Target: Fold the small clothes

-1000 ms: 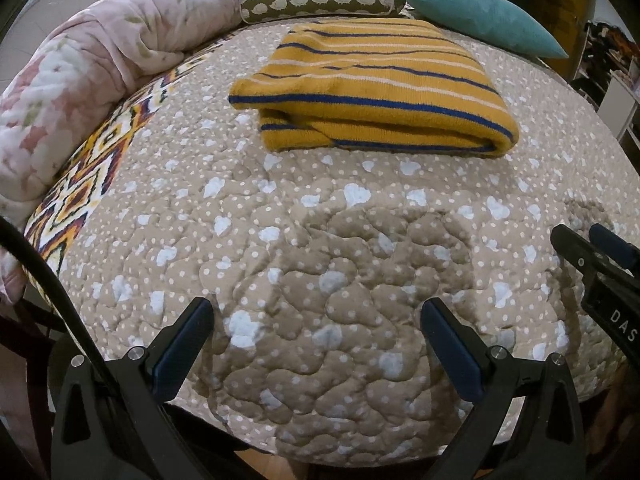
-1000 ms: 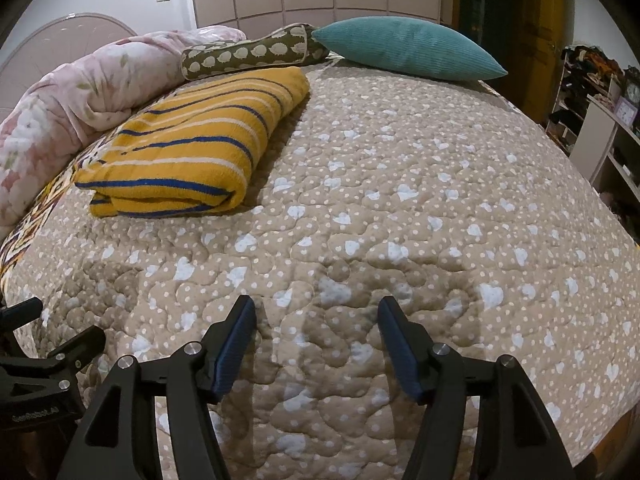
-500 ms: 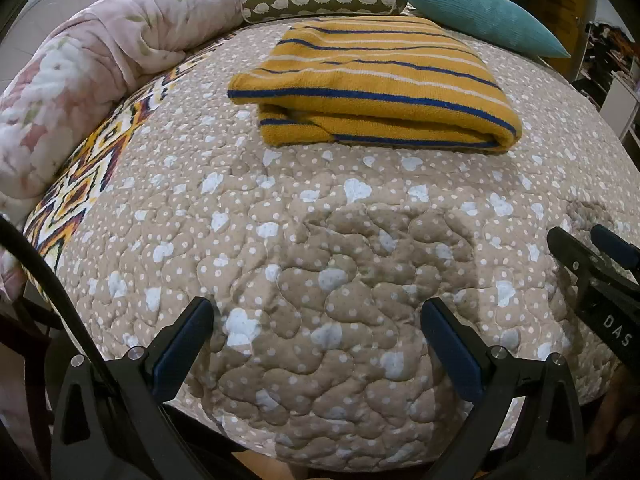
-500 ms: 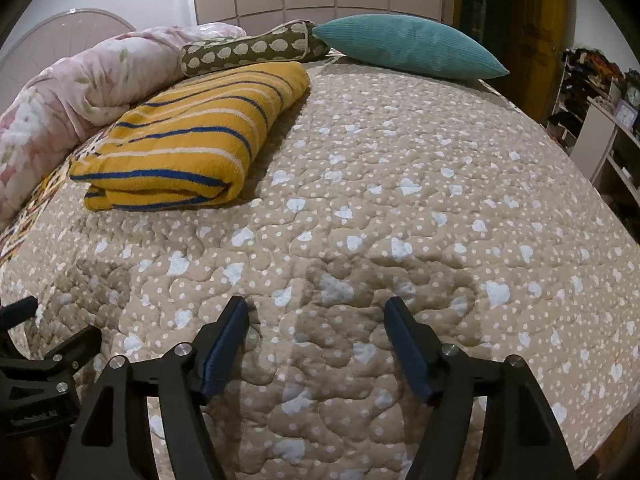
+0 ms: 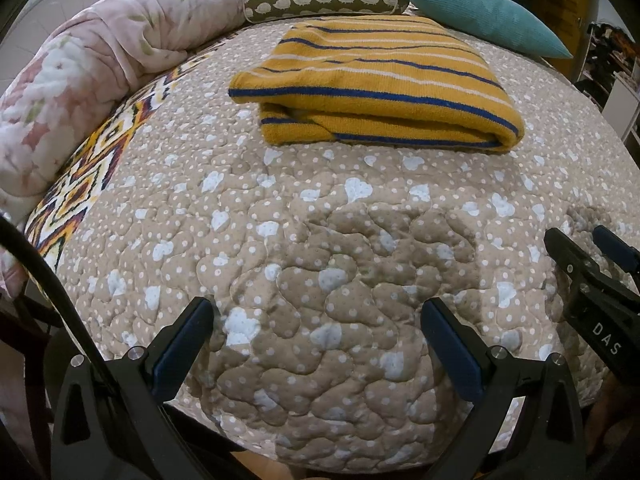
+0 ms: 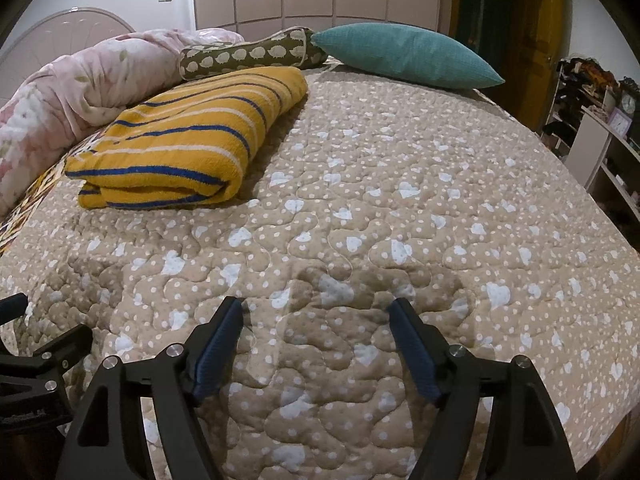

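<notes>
A folded yellow garment with blue and white stripes (image 5: 376, 84) (image 6: 192, 140) lies on the beige quilted bedspread (image 5: 320, 240) (image 6: 400, 200), well beyond both grippers. My left gripper (image 5: 316, 320) hangs open over the near edge of the bed with nothing between its fingers. My right gripper (image 6: 316, 316) is also over the bare quilt; its jaws are opening and hold nothing. The right gripper's fingers (image 5: 576, 256) show at the right edge of the left wrist view, and the left gripper's fingers (image 6: 52, 344) at the lower left of the right wrist view.
A pink floral duvet (image 5: 80, 72) (image 6: 80, 80) is bunched along the left side. An olive bolster (image 5: 324, 0) (image 6: 248, 56) and a teal pillow (image 5: 488, 20) (image 6: 404, 56) lie at the head. White shelves (image 6: 600, 152) stand right of the bed.
The right gripper's jaws have spread a little wider. Both hands have stayed in place and the folded garment has not moved.
</notes>
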Motion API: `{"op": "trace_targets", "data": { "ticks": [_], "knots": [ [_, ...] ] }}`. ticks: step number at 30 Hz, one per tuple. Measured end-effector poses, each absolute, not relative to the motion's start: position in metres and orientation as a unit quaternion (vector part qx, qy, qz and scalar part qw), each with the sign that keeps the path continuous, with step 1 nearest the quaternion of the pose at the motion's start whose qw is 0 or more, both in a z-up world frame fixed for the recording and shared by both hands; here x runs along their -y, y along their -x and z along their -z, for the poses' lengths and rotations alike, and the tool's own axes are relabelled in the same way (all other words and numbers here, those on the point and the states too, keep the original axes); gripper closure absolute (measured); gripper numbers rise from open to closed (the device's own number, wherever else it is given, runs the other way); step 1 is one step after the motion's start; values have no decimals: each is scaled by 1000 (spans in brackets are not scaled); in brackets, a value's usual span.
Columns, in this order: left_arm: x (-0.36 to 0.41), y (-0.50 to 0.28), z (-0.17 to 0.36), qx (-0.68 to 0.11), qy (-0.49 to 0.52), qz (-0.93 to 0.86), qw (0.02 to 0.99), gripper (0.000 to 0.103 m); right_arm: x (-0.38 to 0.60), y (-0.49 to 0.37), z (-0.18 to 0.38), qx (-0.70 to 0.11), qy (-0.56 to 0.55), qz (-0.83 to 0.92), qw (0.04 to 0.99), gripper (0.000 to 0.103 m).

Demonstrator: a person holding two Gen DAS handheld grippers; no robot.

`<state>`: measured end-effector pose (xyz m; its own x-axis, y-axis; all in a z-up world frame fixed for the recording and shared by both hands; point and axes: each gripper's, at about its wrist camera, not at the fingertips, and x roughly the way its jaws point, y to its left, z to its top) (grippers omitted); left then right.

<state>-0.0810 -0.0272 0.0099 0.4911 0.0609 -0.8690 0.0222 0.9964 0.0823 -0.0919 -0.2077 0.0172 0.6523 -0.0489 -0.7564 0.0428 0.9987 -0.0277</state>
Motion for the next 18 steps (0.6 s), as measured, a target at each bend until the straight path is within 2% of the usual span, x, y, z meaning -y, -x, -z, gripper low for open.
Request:
{"op": "trace_targets", "data": {
  "ticks": [18],
  "knots": [
    [28,83,-9,-502,-44,-16,864,0,206,95,-16,-405,12,31,914,21]
  ]
}}
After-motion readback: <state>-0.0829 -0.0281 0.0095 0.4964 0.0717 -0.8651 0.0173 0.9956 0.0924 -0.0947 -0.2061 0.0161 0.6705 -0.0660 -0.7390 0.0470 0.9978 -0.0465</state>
